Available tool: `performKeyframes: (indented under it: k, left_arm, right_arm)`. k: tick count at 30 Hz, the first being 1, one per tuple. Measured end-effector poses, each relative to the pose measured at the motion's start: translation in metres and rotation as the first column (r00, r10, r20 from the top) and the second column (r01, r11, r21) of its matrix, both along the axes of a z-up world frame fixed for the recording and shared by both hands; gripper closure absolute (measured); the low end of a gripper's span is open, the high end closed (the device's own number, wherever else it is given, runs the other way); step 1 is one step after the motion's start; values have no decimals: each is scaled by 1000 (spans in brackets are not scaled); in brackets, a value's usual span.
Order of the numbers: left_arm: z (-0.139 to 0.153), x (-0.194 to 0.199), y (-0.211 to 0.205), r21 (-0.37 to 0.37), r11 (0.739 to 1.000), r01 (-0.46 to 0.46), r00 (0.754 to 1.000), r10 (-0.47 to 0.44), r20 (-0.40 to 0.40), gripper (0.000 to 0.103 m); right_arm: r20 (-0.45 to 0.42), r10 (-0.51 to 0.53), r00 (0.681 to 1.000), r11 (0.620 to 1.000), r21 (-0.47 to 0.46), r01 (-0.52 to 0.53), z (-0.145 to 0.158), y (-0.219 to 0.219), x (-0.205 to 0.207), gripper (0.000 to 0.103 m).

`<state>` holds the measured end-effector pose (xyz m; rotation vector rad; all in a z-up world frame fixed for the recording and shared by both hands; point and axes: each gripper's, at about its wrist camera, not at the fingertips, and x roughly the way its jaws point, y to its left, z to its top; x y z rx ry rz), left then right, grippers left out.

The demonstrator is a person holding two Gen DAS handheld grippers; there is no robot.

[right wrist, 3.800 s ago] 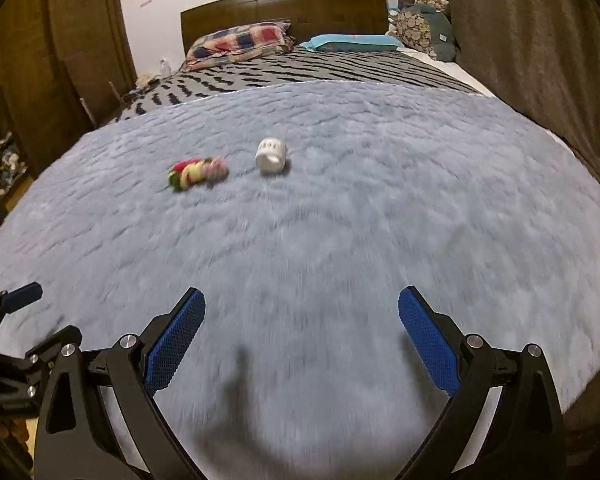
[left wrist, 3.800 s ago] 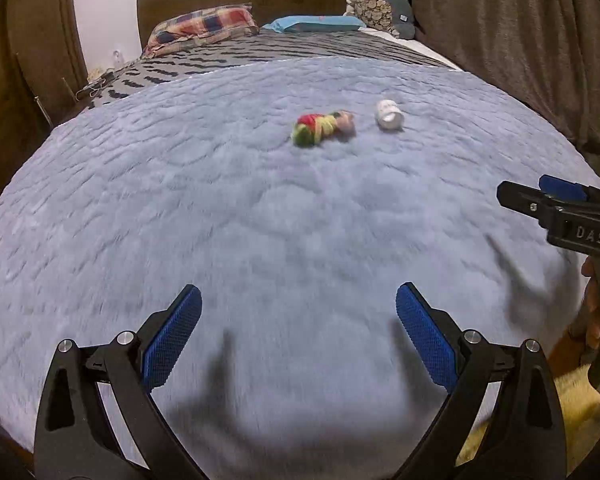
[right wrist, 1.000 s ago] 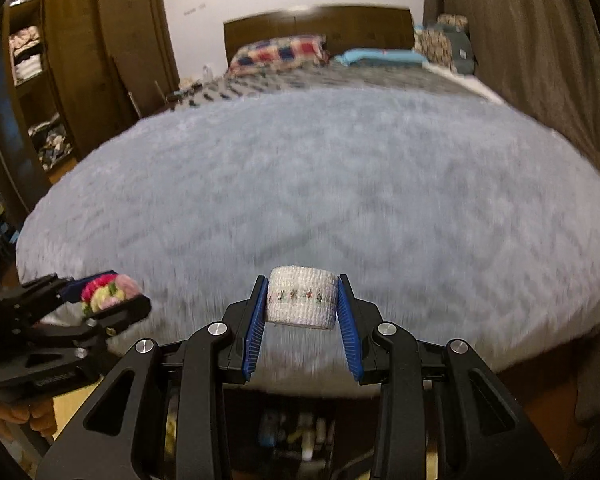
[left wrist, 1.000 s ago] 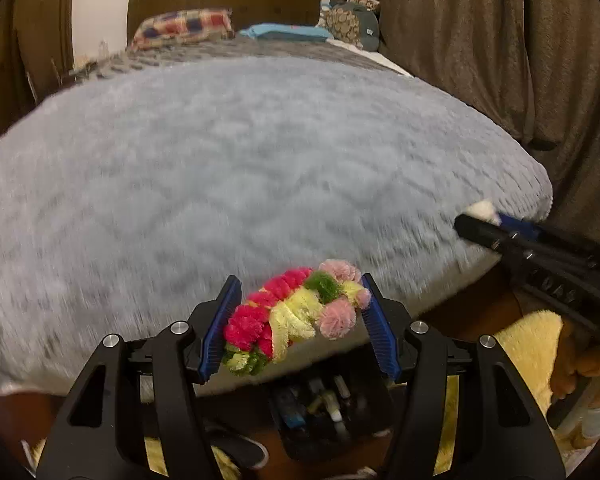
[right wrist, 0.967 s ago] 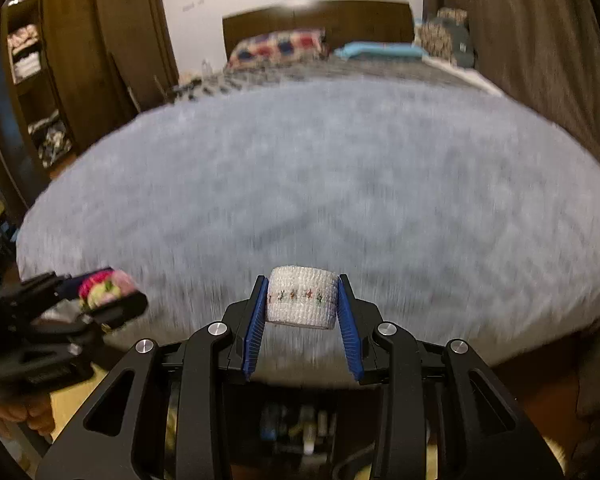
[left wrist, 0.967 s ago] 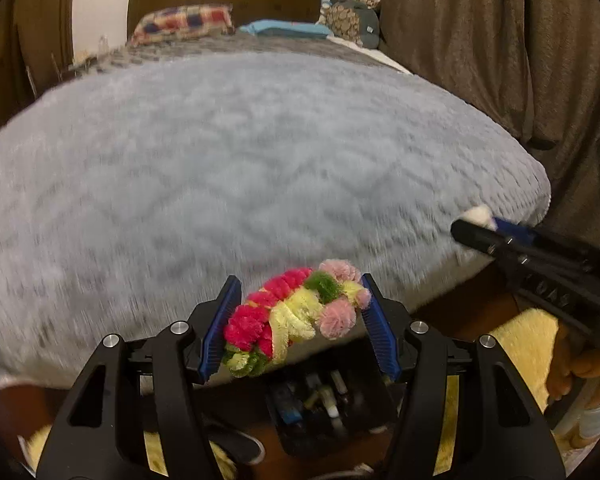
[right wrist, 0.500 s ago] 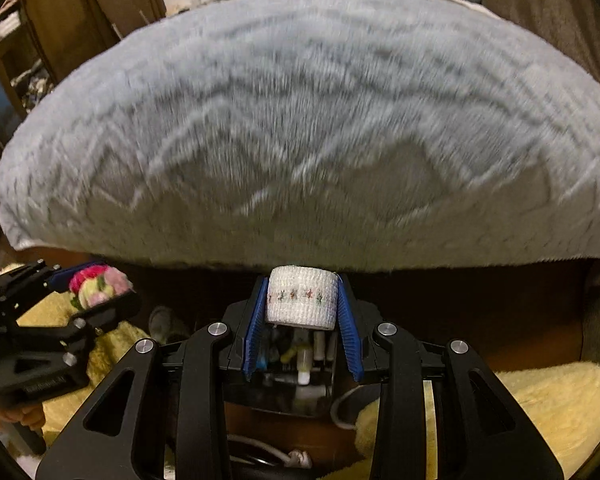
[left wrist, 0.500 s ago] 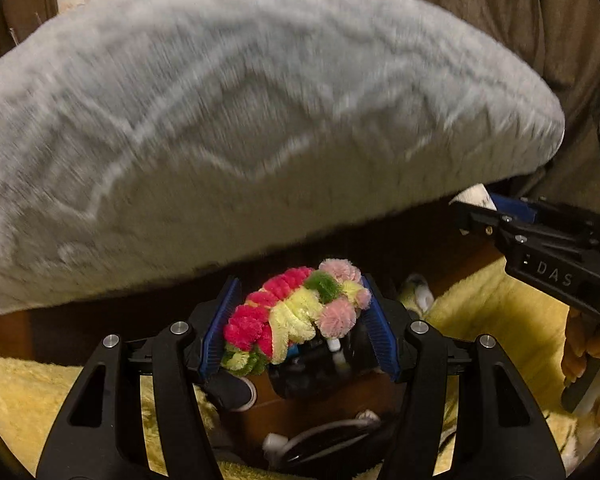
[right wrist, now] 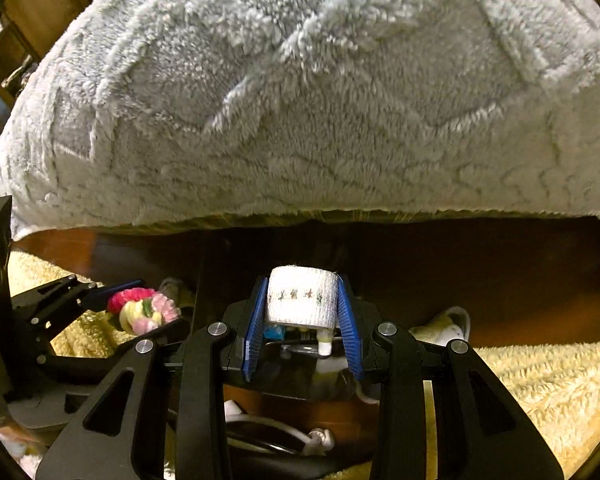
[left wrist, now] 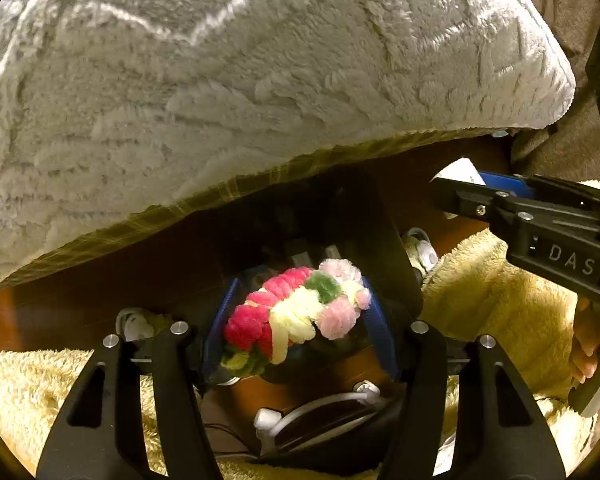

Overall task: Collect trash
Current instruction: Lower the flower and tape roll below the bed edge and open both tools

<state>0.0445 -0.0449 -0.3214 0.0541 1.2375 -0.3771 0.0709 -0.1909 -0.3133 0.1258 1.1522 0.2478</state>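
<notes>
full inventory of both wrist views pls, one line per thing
pom-pom garland: 1, pink, red, yellow and green, clamped in the left tongs
white bandage roll: 1, white with a row of small stars, clamped in the right tongs
fleece blanket: 1, pale grey, draped over the bed edge above both tongs
fluffy rug: 1, yellow, on the floor below
black bin: 1, black, under the right tongs, contents unclear
white cable: 1, white, on the floor near the bin
left tongs: 1, black with blue pads, shut
right tongs: 1, black with blue pads, shut
</notes>
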Motion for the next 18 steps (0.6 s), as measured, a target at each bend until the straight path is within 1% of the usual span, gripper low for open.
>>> performKeyframes:
  k: [3, 4, 7, 9, 10, 11, 15, 16, 18]
  left_arm:
    - [-3, -3, -5, -1, 1000, 7, 1000, -7, -10, 44]
    - [-5, -4, -4, -2, 1000, 5, 1000, -5, -15, 44]
    - [-6, -2, -2, -1, 1000, -4, 1000, 4, -23, 43]
    - [0, 1, 2, 2, 1000, -12, 1000, 12, -18, 41]
    - [4, 3, 5, 2, 1000, -14, 1000, 14, -11, 39]
    - [8, 3, 6, 2, 1000, -16, 1000, 16, -3, 37]
    - [26, 2, 8, 13, 1000, -21, 999, 20, 39, 34]
    - [30, 1, 9, 14, 1000, -22, 999, 21, 49, 31]
    - [42, -2, 13, 12, 1000, -28, 997, 27, 77, 27]
  right_arm:
    - [7, -9, 1000, 1000, 13, 8, -4, 0, 0, 66]
    - [12, -12, 1000, 1000, 13, 12, -6, -5, 6, 66]
    - [17, -16, 1000, 1000, 11, 16, 0, -7, 16, 66]
    - [29, -26, 999, 1000, 8, 26, 6, -9, 20, 55]
    - [38, -31, 999, 999, 8, 31, 17, -9, 19, 45]
    - [48, -37, 998, 999, 10, 37, 21, -11, 20, 41]
    - [93, -54, 994, 999, 1, 54, 40, -16, 20, 40]
    - [104, -57, 993, 998, -3, 58, 46, -17, 20, 39]
    - [135, -69, 988, 997, -15, 71, 59, -20, 16, 29]
